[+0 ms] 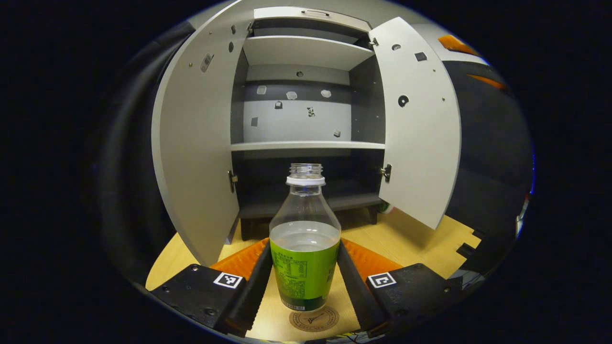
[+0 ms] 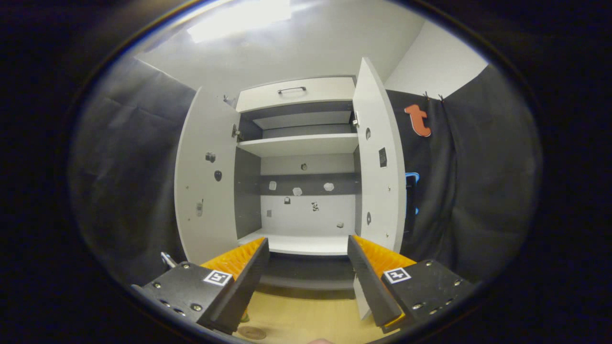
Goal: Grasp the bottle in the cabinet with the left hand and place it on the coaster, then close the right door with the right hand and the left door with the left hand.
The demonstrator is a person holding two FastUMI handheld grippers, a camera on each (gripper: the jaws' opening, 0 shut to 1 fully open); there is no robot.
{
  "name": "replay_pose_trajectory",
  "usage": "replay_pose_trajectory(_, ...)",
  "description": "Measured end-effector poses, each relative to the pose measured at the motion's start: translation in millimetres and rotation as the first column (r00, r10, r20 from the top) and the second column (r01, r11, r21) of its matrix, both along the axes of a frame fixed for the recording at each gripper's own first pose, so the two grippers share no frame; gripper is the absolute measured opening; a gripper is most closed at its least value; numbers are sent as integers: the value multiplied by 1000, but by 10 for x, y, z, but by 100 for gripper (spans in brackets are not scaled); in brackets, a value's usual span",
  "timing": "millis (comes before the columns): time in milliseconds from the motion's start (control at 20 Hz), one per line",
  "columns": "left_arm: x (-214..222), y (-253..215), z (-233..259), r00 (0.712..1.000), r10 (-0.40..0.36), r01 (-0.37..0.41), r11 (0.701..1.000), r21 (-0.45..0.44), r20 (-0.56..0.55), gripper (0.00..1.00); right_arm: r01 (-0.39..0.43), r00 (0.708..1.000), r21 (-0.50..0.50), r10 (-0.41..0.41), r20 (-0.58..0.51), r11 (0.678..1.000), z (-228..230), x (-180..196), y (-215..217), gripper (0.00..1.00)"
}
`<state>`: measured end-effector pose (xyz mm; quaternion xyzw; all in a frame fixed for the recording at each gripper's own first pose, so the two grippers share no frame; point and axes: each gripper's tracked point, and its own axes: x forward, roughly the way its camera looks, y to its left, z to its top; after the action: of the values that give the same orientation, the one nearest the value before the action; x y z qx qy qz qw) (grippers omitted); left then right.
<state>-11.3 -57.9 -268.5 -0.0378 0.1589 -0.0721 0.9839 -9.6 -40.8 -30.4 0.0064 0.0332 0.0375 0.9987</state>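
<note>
An uncapped clear bottle (image 1: pixel 304 267) with a green label, part full of water, stands upright between the fingers of my left gripper (image 1: pixel 304 243). Both fingers press on its sides. Its base is over the far edge of the round brown coaster (image 1: pixel 313 319); I cannot tell whether it touches. Behind it the grey cabinet (image 1: pixel 306 145) has its left door (image 1: pixel 196 157) and right door (image 1: pixel 420 129) swung wide. In the right gripper view, my right gripper (image 2: pixel 307 240) is open and holds nothing, facing the cabinet (image 2: pixel 301 143) in front of the right door (image 2: pixel 377 167). The coaster (image 2: pixel 252 333) lies low, under its left finger.
The cabinet stands on a light wooden tabletop (image 1: pixel 406 239). Its shelves (image 2: pixel 299 244) are bare apart from small marks on the back panel. A drawer with a handle (image 2: pixel 291 89) sits at the top. Black cloth walls (image 2: pixel 468 191) close in both sides.
</note>
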Motion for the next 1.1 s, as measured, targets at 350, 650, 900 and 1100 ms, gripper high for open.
replay_pose_trajectory(350,-163,-101,-574,998,0,-2,1000,-24,-60,81,22,999,15,-22,-33,1000,-186,70,-144,99)
replay_pose_trajectory(650,-191,-202,-822,997,-32,30,999,-22,-75,81,55,998,9,-55,-36,998,-246,227,-293,99)
replay_pose_trajectory(900,-232,-278,-870,990,-76,73,997,-30,-119,85,78,996,6,-78,-44,997,-307,228,-407,99)
replay_pose_trajectory(1100,-306,-183,-923,985,-72,73,997,2,-159,86,94,995,8,-94,-34,996,-304,147,-538,97)
